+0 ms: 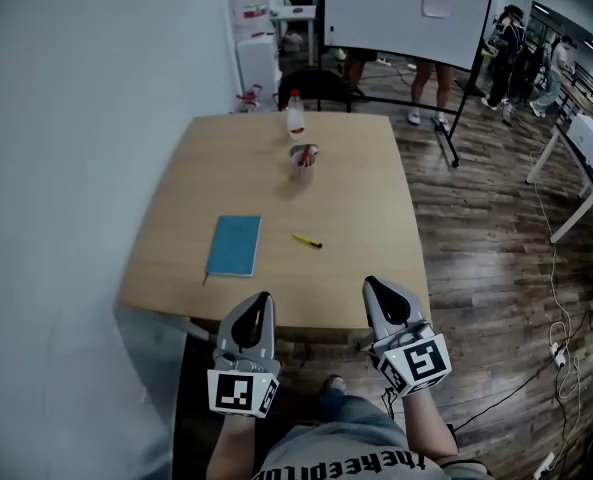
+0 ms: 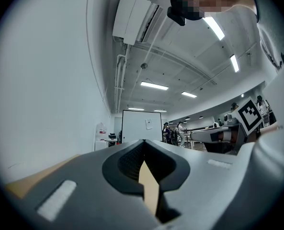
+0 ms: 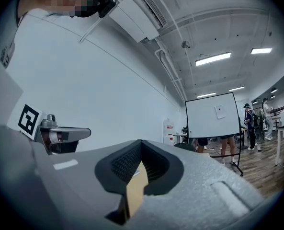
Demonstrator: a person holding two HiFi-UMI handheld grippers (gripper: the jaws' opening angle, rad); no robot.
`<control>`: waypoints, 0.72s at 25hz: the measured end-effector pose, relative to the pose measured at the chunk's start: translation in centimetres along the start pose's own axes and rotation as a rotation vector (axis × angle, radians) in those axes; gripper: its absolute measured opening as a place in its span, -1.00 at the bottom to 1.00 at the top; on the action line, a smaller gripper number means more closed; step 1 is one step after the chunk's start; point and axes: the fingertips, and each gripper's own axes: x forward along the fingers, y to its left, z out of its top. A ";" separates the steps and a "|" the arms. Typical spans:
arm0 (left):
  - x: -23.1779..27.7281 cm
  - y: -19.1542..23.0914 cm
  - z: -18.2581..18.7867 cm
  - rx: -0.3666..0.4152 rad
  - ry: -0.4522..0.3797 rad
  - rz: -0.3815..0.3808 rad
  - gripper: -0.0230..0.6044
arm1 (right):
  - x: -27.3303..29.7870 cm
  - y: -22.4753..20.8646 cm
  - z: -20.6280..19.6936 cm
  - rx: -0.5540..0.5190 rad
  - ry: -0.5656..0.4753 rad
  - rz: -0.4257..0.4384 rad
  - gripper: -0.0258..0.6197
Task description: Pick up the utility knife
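Holding left gripper and right gripper shut and empty, we barely discern the utility knife at the table's middle. Both gripper views hide it.

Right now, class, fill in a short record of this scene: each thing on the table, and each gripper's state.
table: wooden
utility knife: yellow, lying flat, right of the notebook, untouched
notebook: blue, closed, near left
cup: upright, far centre
bottle: red cap, upright, behind the cup
left gripper: shut, empty, at near edge
right gripper: shut, empty, at near edge
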 end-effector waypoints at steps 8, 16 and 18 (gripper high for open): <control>4.3 0.1 -0.1 0.010 -0.006 0.020 -0.86 | 3.2 -3.2 -0.1 0.007 -0.003 0.040 -0.92; 6.8 -0.1 -0.1 0.029 -0.008 0.032 -0.86 | 5.8 -4.3 -0.5 0.000 0.001 0.095 -0.92; 7.2 -0.1 -0.3 0.037 0.001 0.026 -0.87 | 6.3 -4.4 -0.7 0.010 0.005 0.101 -0.92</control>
